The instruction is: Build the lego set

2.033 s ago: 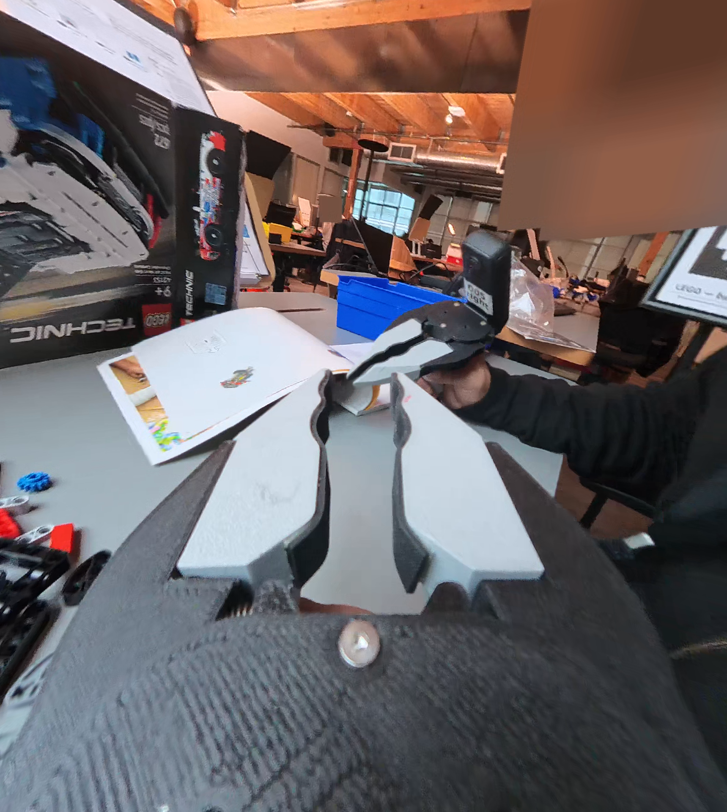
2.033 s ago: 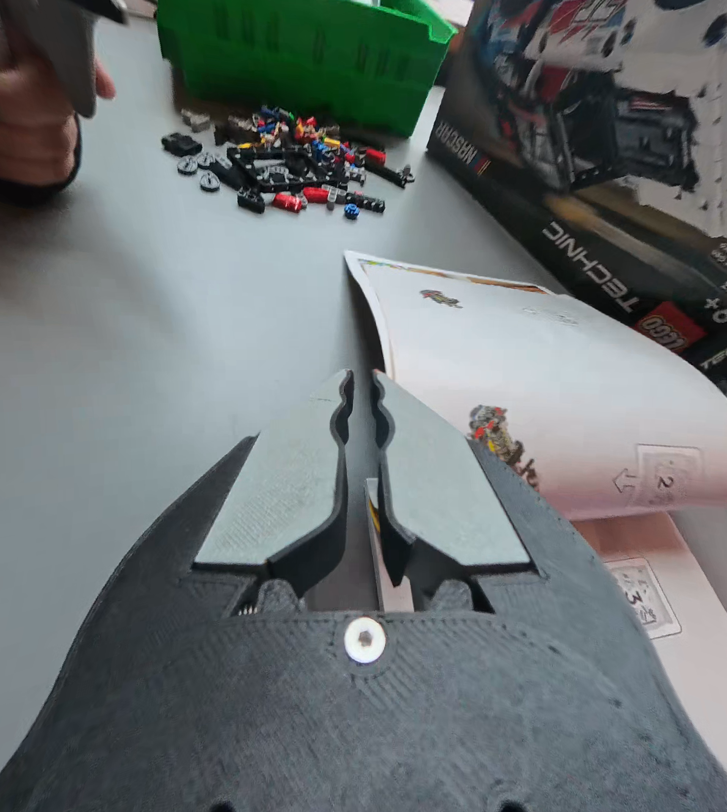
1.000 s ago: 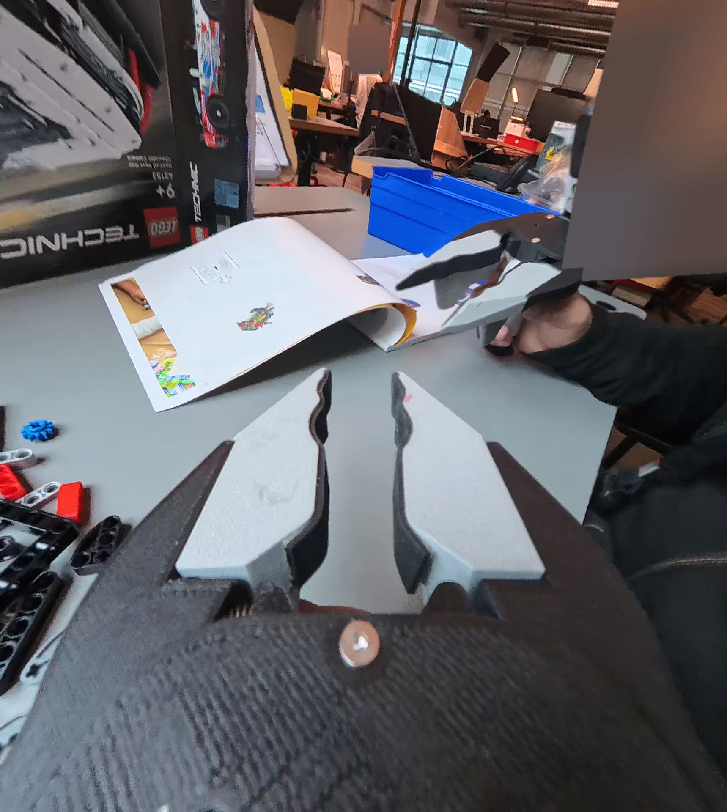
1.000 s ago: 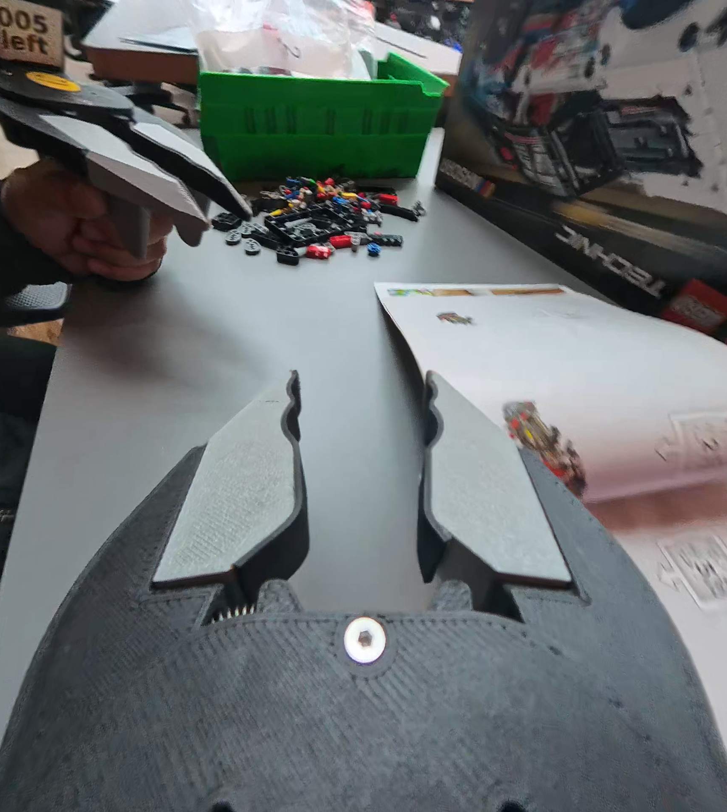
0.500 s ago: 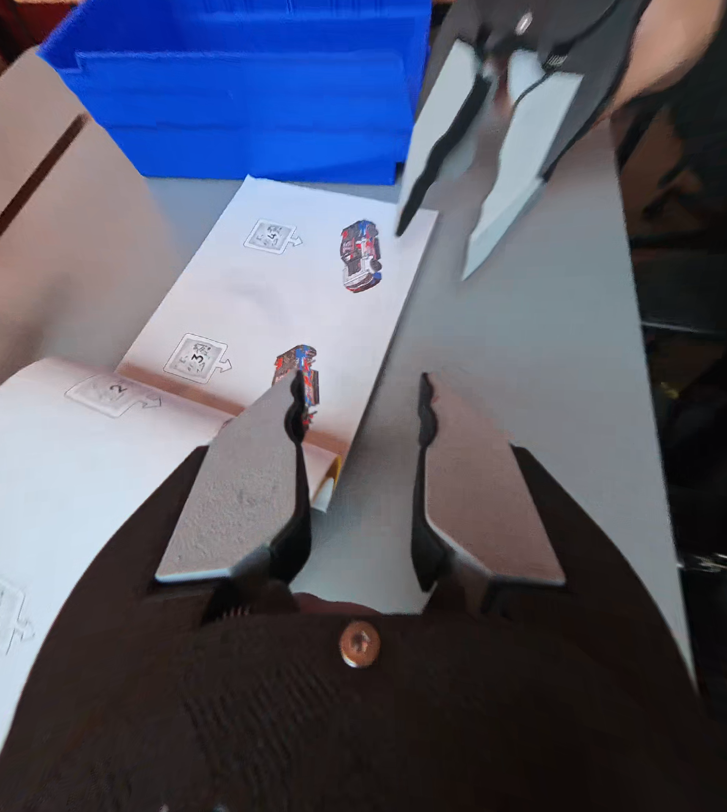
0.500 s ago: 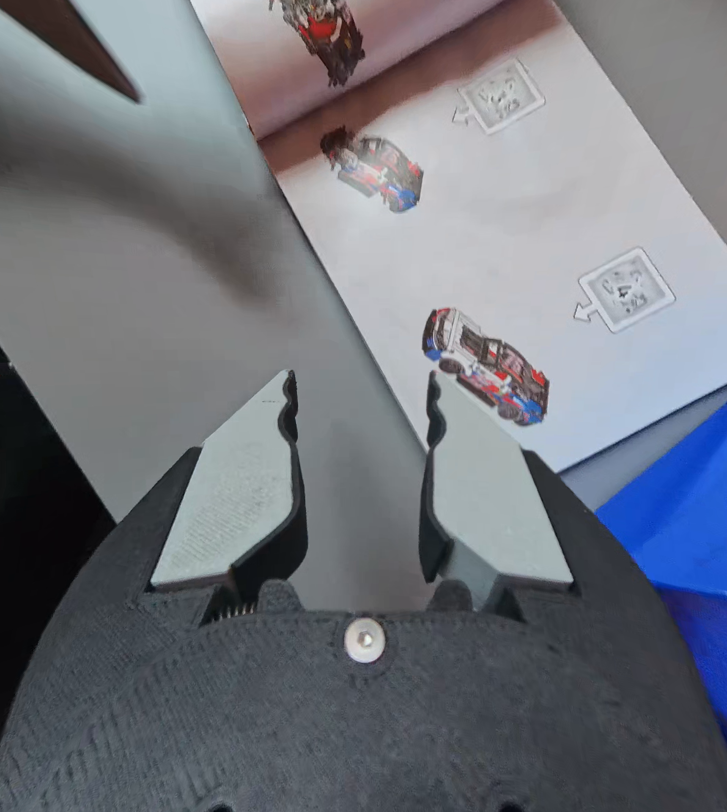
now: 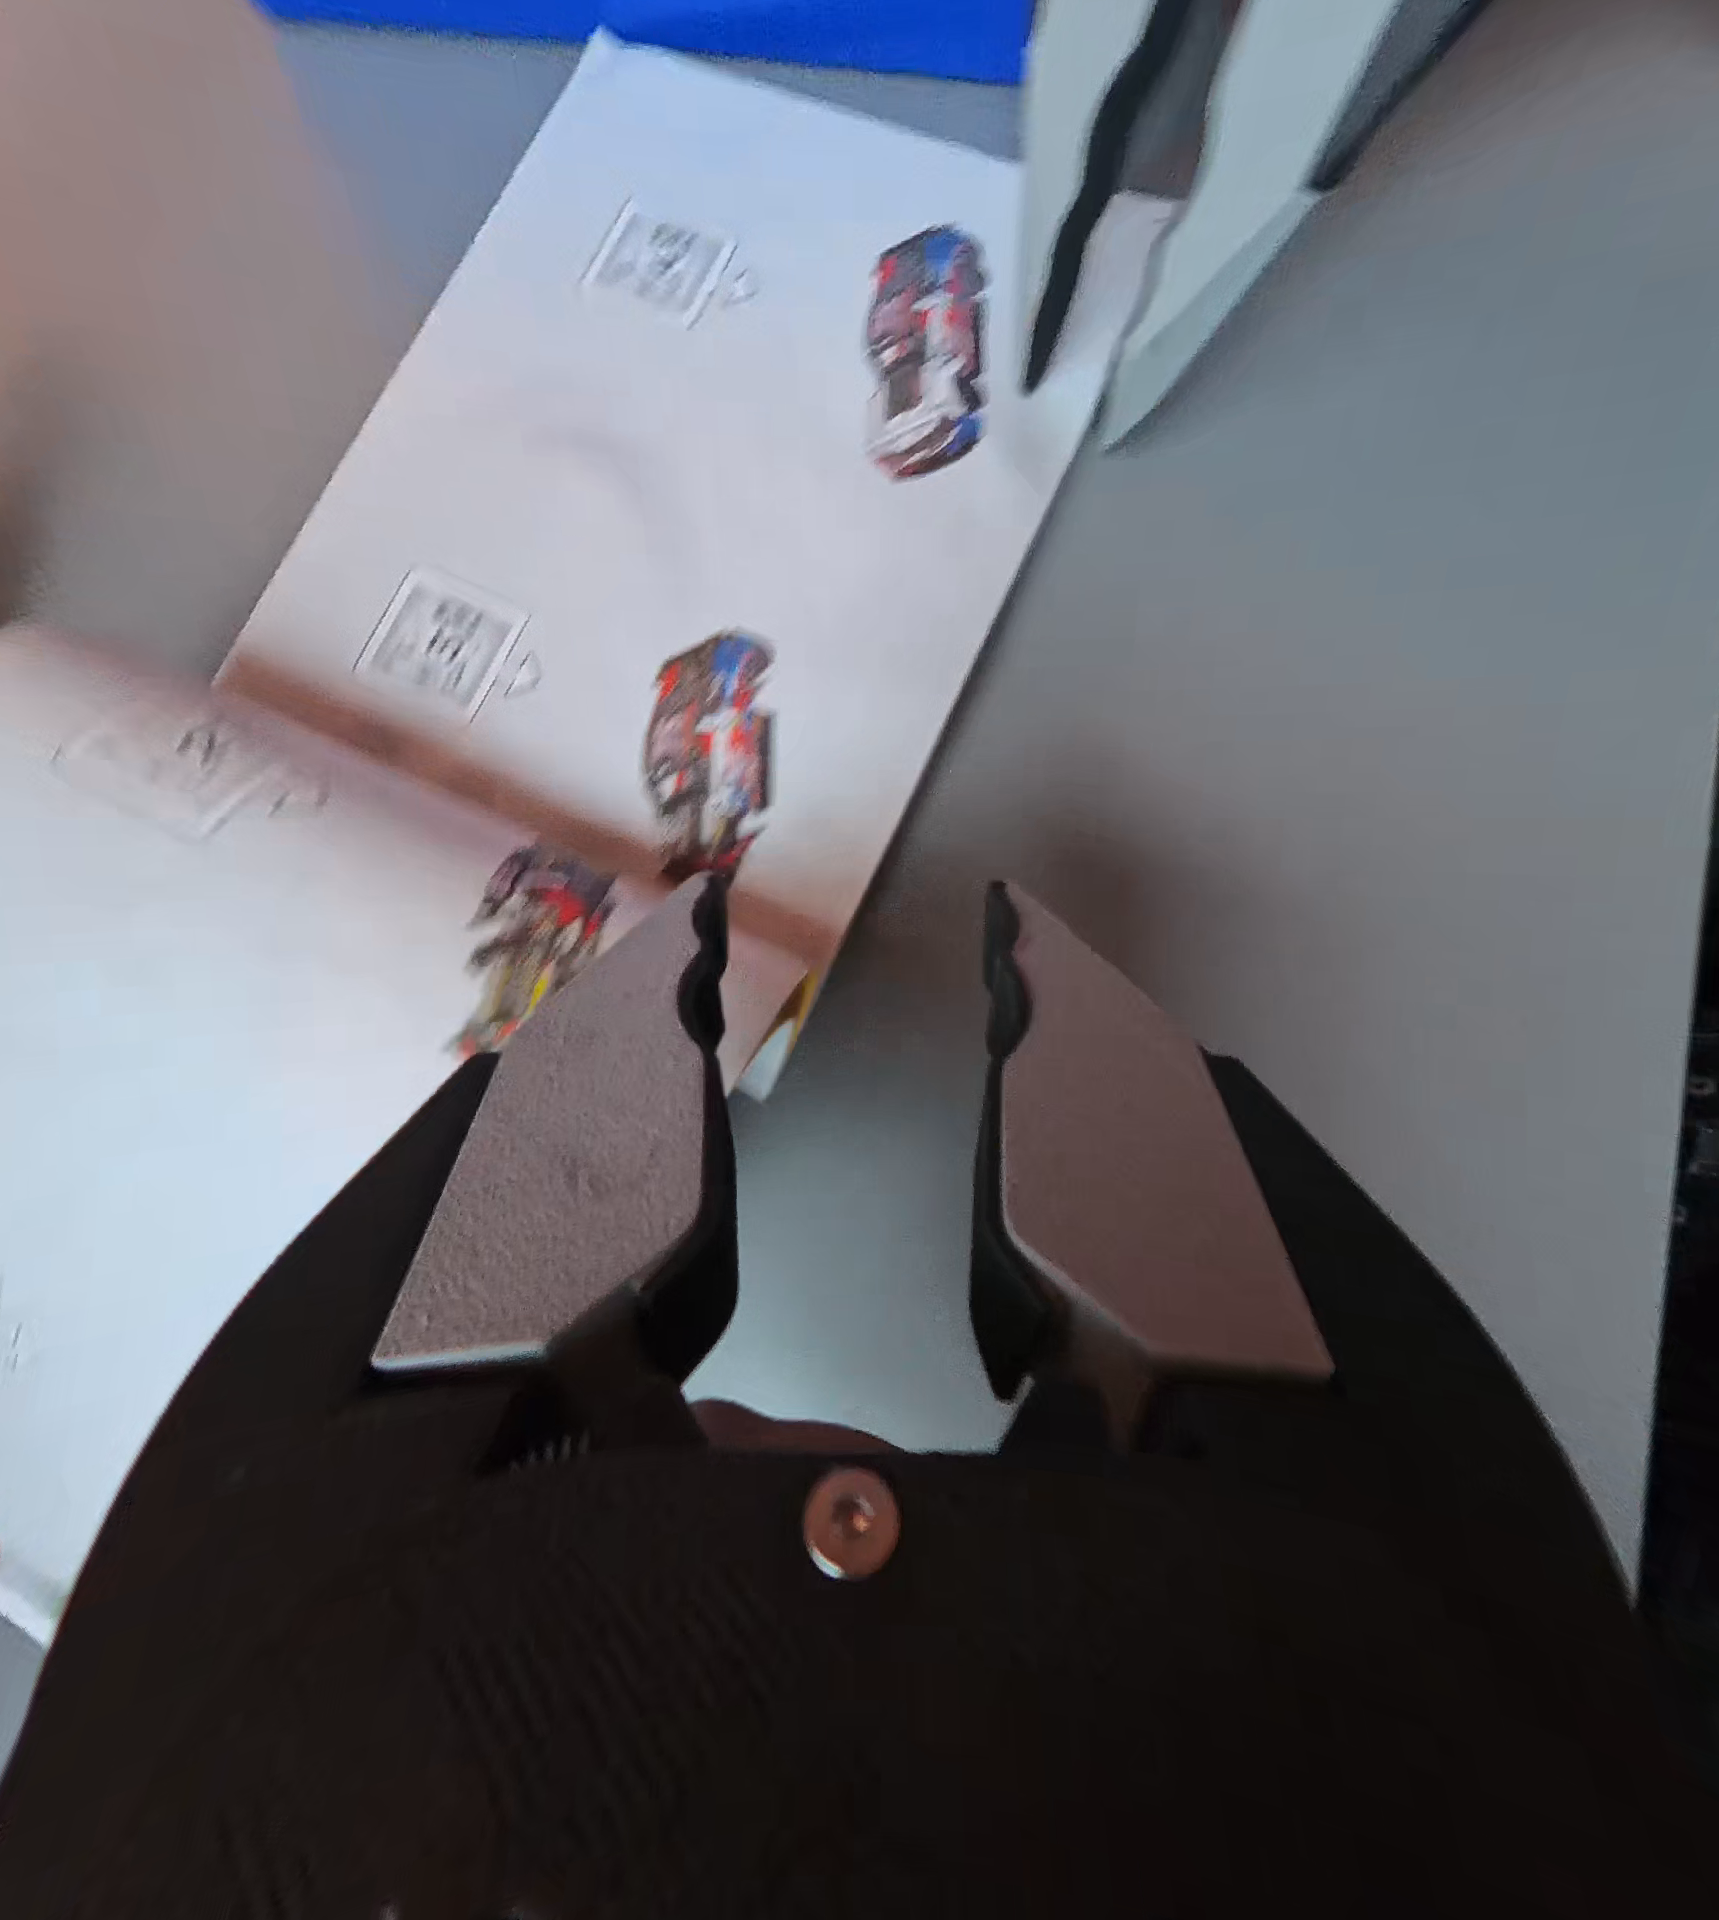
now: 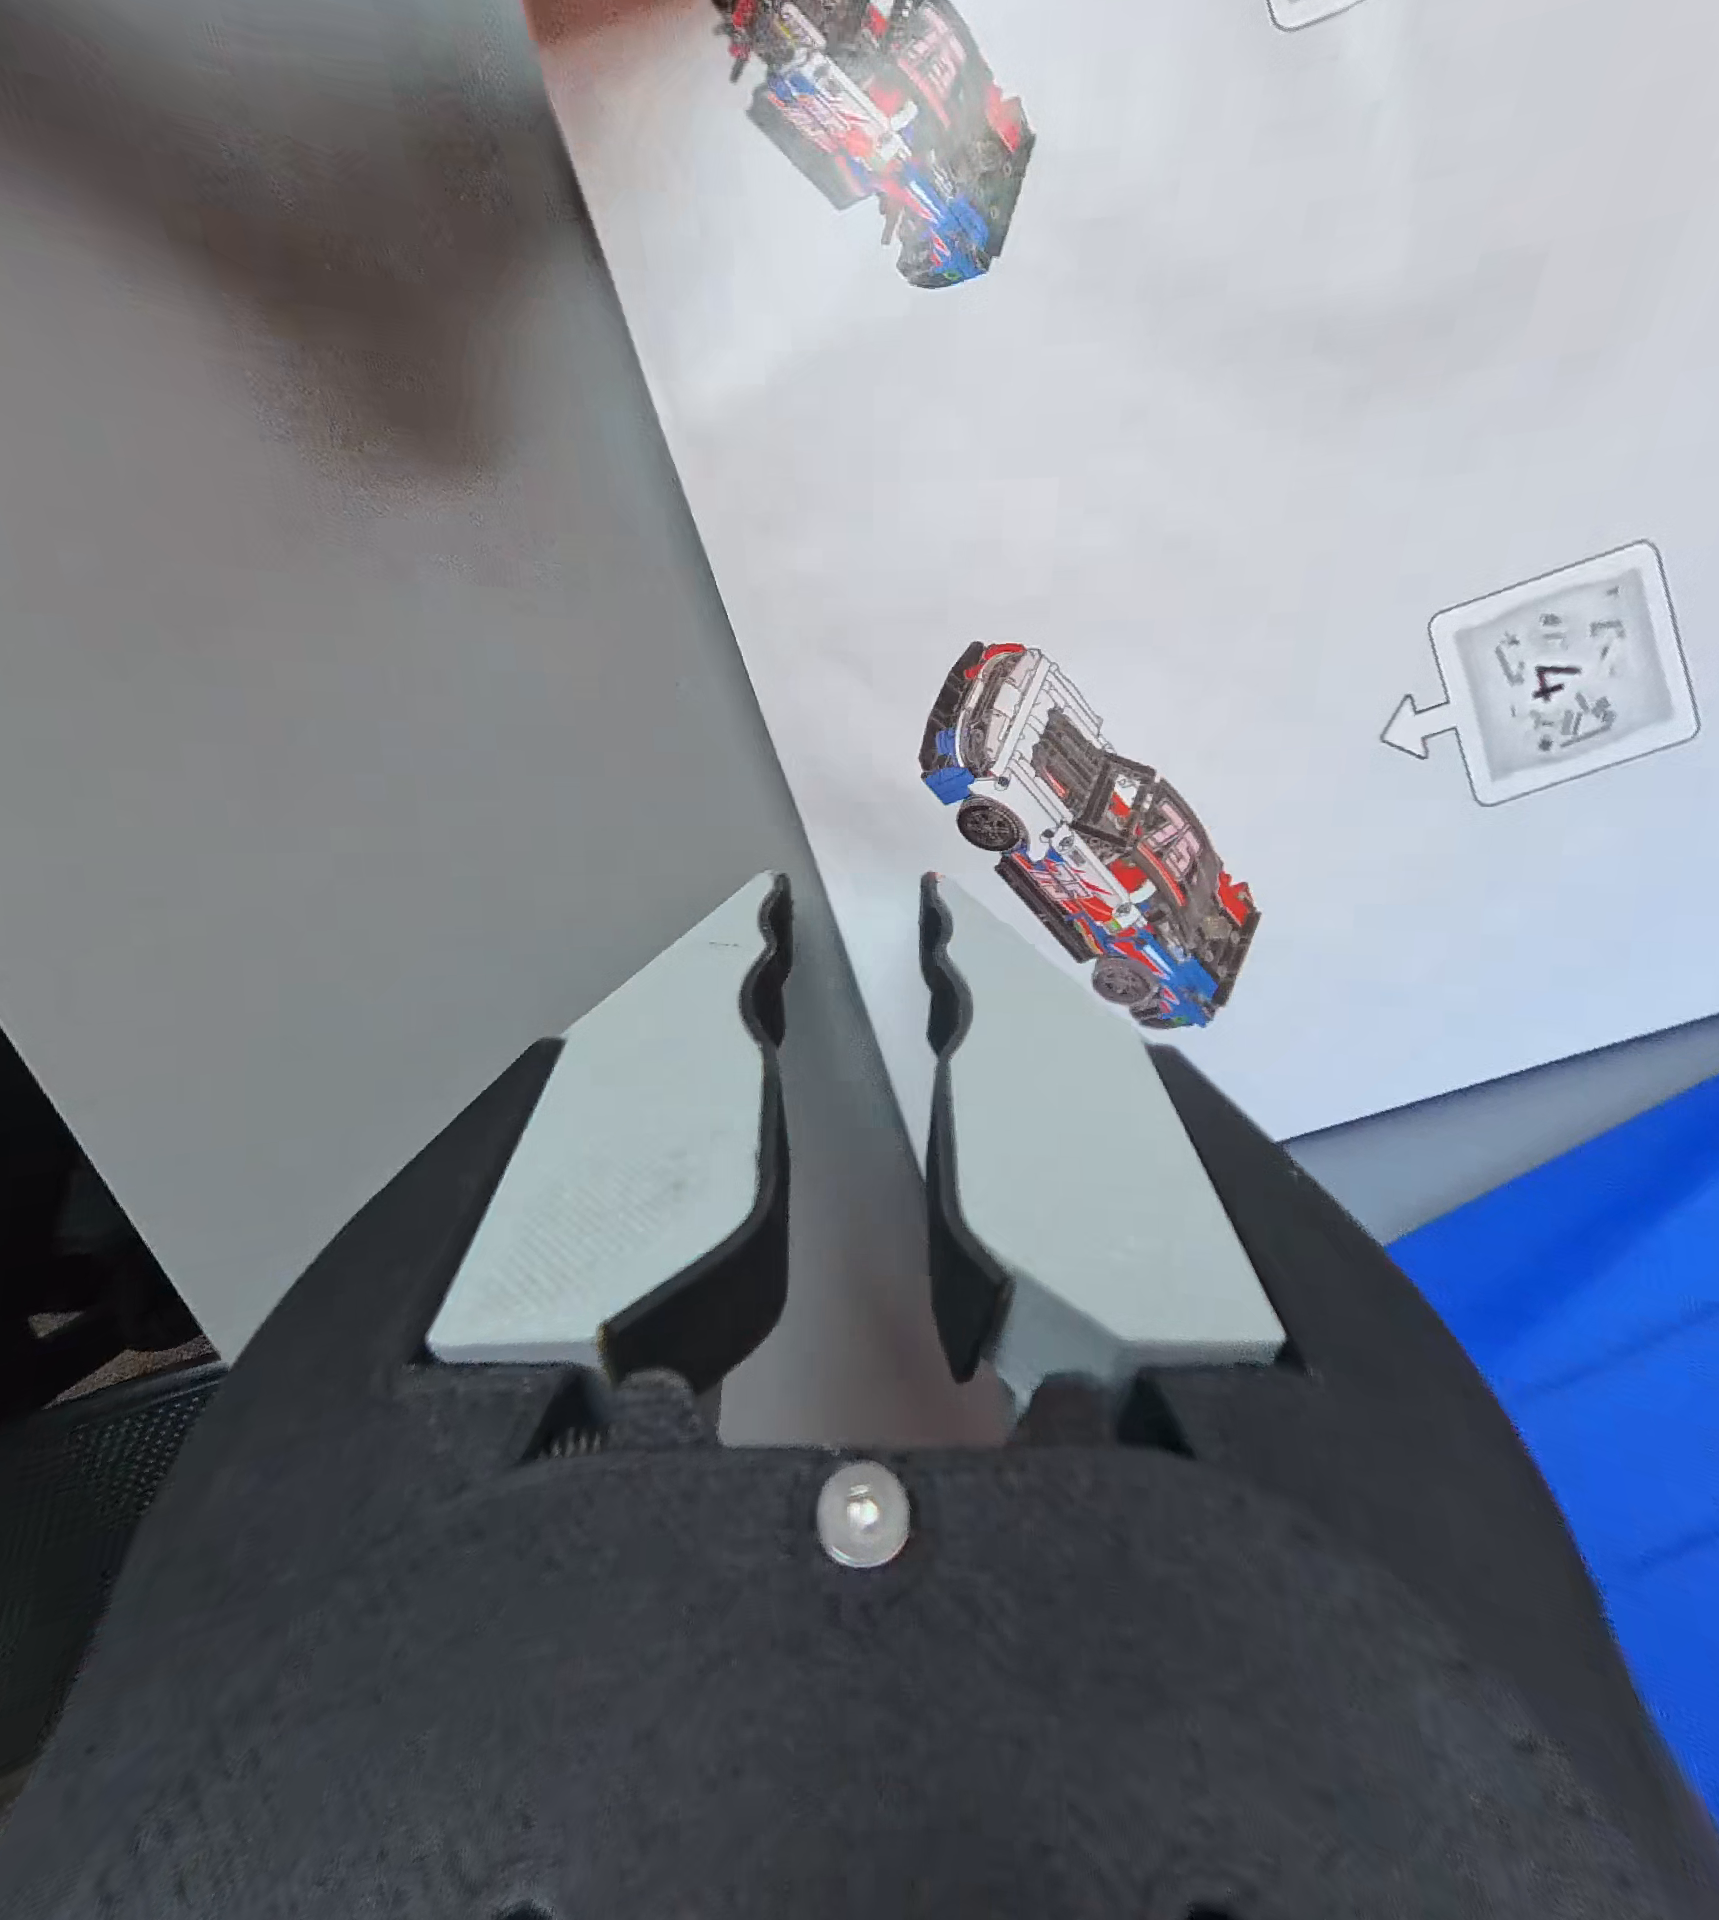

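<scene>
One instruction booklet (image 7: 689,499) lies open on the grey table (image 7: 1354,831), one blue bin (image 8: 1686,1351) beside it; no loose bricks show in either view. Three printed car pictures and three step boxes count on the pages in your left view, blurred; two cars and one full step box in your right view.

Your left gripper (image 7: 850,899) is empty, fingers (image 7: 574,1132) held at a wide gap. The booklet's near edge runs under the left finger; ahead of the right finger is bare table out to the table edge, which runs along the right side of that view. Your right gripper (image 7: 1125,312) shows ahead of the left one, tips over the booklet's far corner.

In your right view the right gripper (image 8: 850,899) is empty too, fingers (image 8: 647,1174) at a narrow gap, not closed. The page edge runs between the fingertips: bare table left of them, page right. The bin sits just right of the right finger, past the page's end. The table edge drops off at far left, dark below.
</scene>
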